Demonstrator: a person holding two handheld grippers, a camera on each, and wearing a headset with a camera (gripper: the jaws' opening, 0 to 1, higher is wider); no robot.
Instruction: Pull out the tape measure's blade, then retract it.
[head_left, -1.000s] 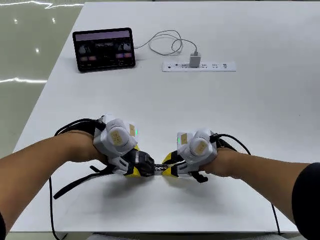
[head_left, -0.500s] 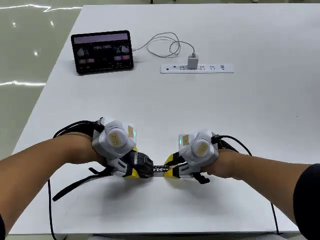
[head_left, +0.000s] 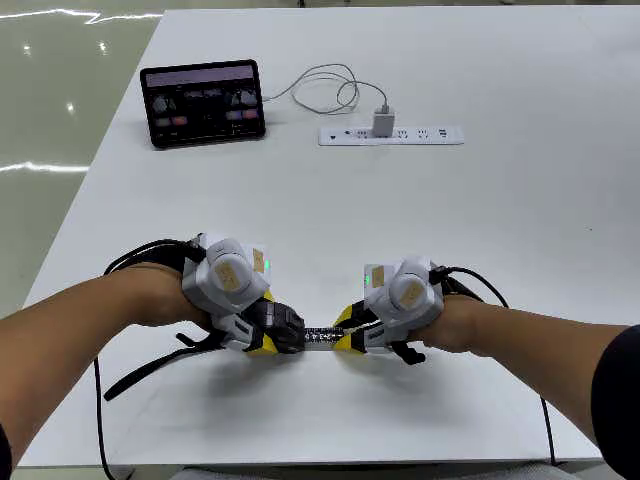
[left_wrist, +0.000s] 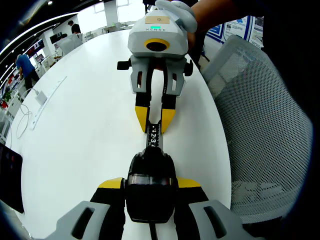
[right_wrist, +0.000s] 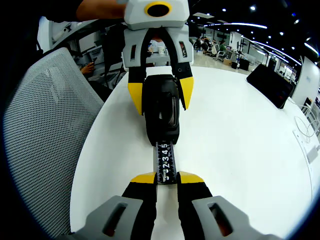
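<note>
L gripper (head_left: 268, 338), white body w/ black yellow-tipped jaws, is clamped on the black plastic tape measure case (head_left: 285, 325). The case sits low at the white worktop (head_left: 450, 230), near its front edge, approx mid-width. R gripper (head_left: 346, 338), same build, faces it nose to nose and pinches the end of the dark narrow blade (head_left: 318, 336) w/ white numerals. A short length of blade is out, running straight btwn the two grippers. Can't tell if it touches the worktop.

Left gripper view: L gripper (left_wrist: 150, 183) jaws hug both sides of the case (left_wrist: 150, 195). The blade (left_wrist: 153, 138) leaves the case's front and runs into the closed tips of the R gripper (left_wrist: 154, 119); digits 2, 3 readable.

Right gripper view: R gripper (right_wrist: 167, 178) jaws are closed on the blade (right_wrist: 165, 157), digits 2–5 showing btwn the tips and the case (right_wrist: 161, 112). L gripper (right_wrist: 160, 95) jaws flank the case either side.

Toward the worktop's far left corner stands a black tablet (head_left: 203, 101), propped up, screen lit. To its right lies a white power strip (head_left: 425, 134) w/ a white charger (head_left: 383, 123) plugged in, and a white cable (head_left: 325, 90) loops from it toward the tablet. A white mesh chair back (left_wrist: 260, 130) stands just off the front edge.
</note>
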